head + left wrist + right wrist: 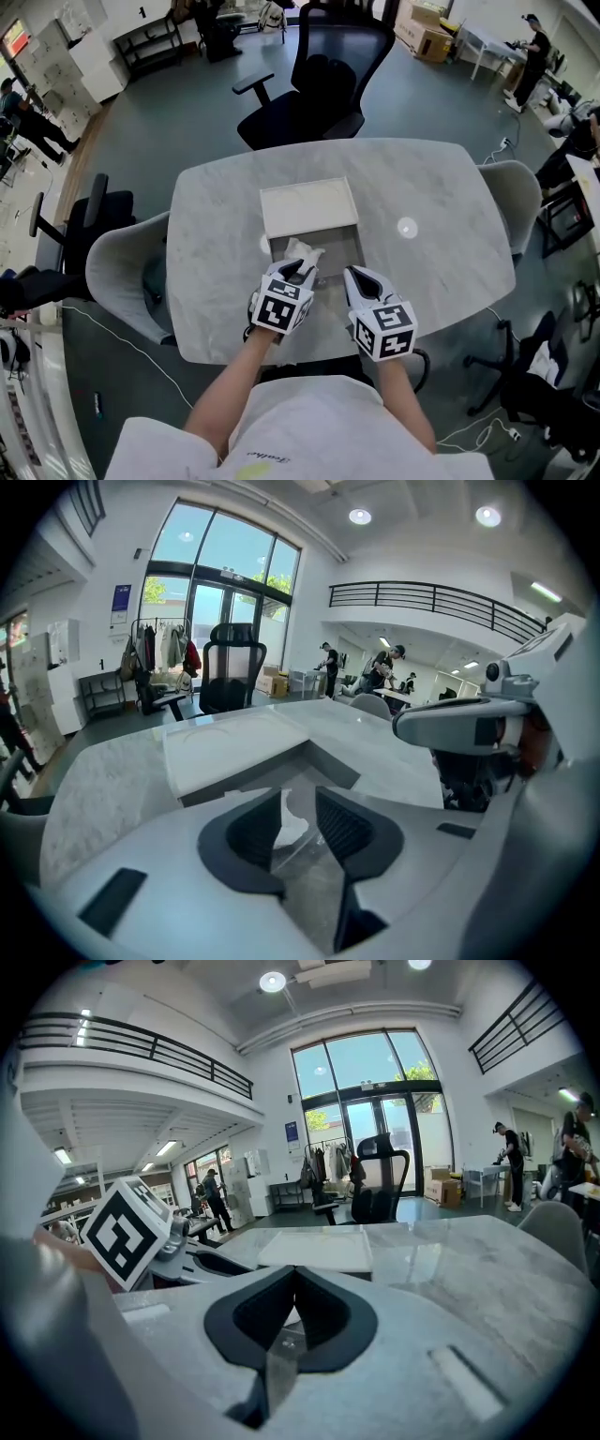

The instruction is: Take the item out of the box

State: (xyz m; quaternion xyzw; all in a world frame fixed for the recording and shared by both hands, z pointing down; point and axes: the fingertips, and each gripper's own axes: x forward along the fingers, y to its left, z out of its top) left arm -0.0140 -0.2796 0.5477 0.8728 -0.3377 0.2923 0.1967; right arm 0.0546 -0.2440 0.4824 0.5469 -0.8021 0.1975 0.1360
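Observation:
An open white box (pixel 357 246) sits mid-table, its lid (pixel 309 208) lying just behind it. Crumpled white paper (pixel 302 251) fills the box's left part. My left gripper (pixel 298 272) reaches over the near rim beside that paper; in the left gripper view its jaws (pixel 298 803) stand apart, with a clear plastic film (pixel 302 844) lying loose in the gap and the white paper (pixel 292 829) beyond. My right gripper (pixel 361 279) hovers at the box's near right edge. In the right gripper view its jaws (pixel 295 1274) meet on a strip of the clear film (pixel 281 1358).
The marble table (pixel 441 187) carries a small round disc (pixel 406 227) right of the box. Grey chairs (pixel 122 272) (pixel 514 197) flank the table and a black office chair (pixel 319 84) stands behind it. People stand far off in the room.

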